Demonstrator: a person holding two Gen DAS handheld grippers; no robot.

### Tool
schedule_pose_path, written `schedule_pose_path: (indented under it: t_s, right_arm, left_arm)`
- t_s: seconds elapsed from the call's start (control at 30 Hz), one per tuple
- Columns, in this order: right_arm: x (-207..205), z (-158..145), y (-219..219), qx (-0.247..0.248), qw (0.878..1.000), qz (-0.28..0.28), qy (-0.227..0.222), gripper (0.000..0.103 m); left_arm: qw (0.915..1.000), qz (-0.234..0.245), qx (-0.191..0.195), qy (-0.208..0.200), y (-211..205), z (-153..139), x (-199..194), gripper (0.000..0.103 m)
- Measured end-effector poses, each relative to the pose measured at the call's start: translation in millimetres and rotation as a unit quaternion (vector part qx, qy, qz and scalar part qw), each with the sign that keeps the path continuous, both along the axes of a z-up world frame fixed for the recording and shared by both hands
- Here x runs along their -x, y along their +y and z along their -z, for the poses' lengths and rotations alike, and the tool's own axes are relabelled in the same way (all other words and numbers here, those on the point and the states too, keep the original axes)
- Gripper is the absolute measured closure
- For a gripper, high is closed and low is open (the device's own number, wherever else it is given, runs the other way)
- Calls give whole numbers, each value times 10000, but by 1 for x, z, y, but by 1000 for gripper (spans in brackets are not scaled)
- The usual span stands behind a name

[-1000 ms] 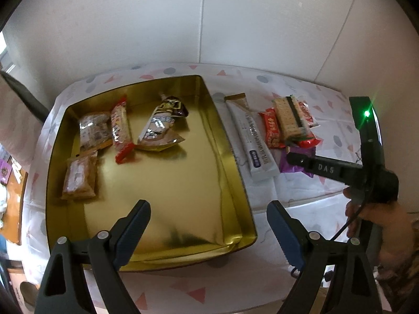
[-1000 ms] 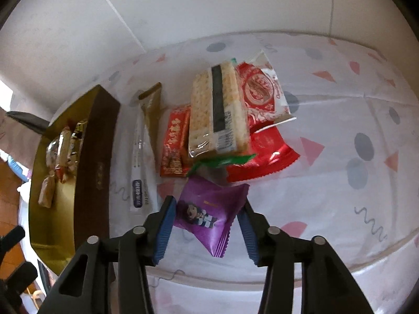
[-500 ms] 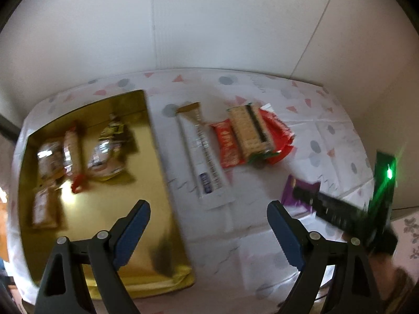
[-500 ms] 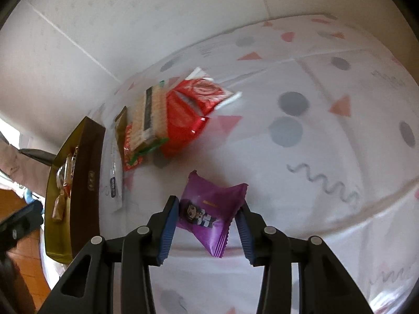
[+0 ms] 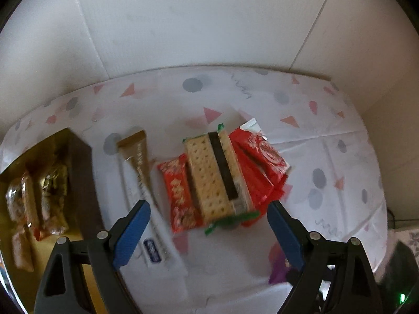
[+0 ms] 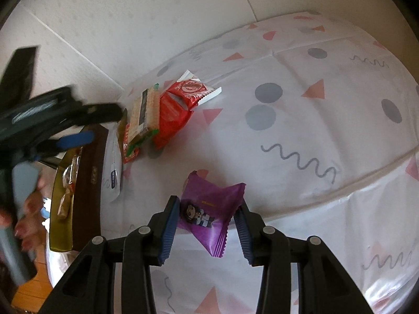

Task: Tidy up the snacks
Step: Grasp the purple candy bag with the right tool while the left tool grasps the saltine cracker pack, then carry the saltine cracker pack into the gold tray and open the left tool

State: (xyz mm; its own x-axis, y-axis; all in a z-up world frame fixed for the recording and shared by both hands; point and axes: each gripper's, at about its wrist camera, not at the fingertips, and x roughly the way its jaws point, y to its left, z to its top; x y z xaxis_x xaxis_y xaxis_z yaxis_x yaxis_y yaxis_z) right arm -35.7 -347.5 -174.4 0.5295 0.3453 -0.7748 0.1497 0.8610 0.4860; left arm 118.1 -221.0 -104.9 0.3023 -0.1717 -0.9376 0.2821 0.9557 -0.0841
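right gripper [image 6: 207, 229]: small purple foil snack packet [image 6: 209, 213] is clamped between closing fingers, for carrying
left gripper [image 5: 207, 234]: fingers are spread wide, empty, lined up over clear-wrapped cracker pack [image 5: 213, 175]

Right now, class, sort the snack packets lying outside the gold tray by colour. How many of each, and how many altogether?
Red: 3 (patterned red packet, logo red packet, plain red packet)
Purple: 1 (purple packet)
White: 1 (white stick packet)
Beige: 1 (cracker pack)
Total: 6
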Motion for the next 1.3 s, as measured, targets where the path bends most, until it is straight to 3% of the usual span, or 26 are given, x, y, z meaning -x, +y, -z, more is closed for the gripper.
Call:
schedule_pose_path:
  t_s: [0.17, 0.27, 0.33, 0.43, 0.63, 1.3]
  right_arm:
    - [1, -1, -1, -35, 10000, -54, -40, 61]
    - [1, 0, -1, -31, 9999, -102, -60, 61]
    - [3, -1, -1, -6, 9999, -150, -71, 61]
    - [3, 0, -1, -9, 9998, -168, -81, 61]
    - [3, 0, -1, -16, 9998, -160, -79, 60]
    - [2, -2, 5, 62, 9999, 82, 7, 61]
  left_arm:
    - [9992, -190, 199, 293, -9, 16, -21, 15]
    - [9992, -159, 162, 327, -14, 23, -26, 26]
    - [9990, -106, 142, 420, -16, 30, -28, 42]
    - [9995, 37, 117, 281, -20, 30, -25, 51]
    - [9995, 125, 143, 246, -13, 28, -11, 53]
    - [9954, -79, 938, 177, 52, -5, 40, 54]
